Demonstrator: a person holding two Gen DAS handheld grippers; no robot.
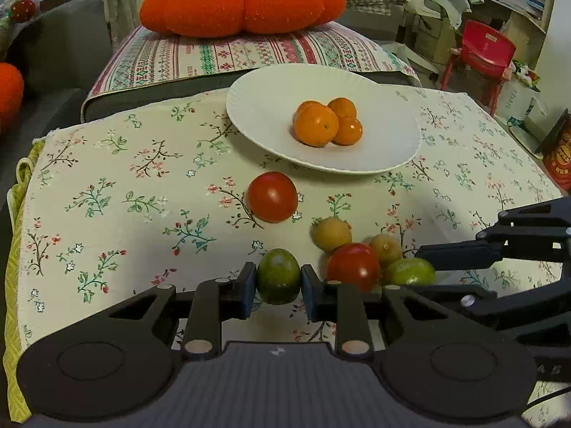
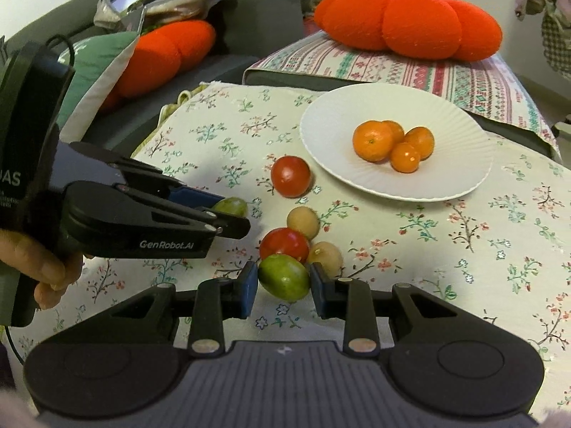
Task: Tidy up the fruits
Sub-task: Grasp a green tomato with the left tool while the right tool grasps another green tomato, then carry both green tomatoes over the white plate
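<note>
Flanking claws (image 1: 278,278) (image 2: 283,278), plate rim (image 1: 249,135) beyond

The left gripper's fingers (image 2: 228,226) hide most of one green fruit (image 2: 233,205), the right gripper's fingers (image 1: 460,251) cover an edge of another green fruit (image 1: 410,271), and the fourth orange (image 1: 307,104) on the plate (image 1: 257,107) barely shows behind the others.

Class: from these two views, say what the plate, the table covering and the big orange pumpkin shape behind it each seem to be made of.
Plate: probably paper or matte ceramic; white, dull, finely fluted rim. Table covering: woven cotton-like cloth; flower print, visible weave, frayed edge. Pumpkin shape: knitted or plush fabric over stuffing; fuzzy surface, soft bulging segments.
</note>
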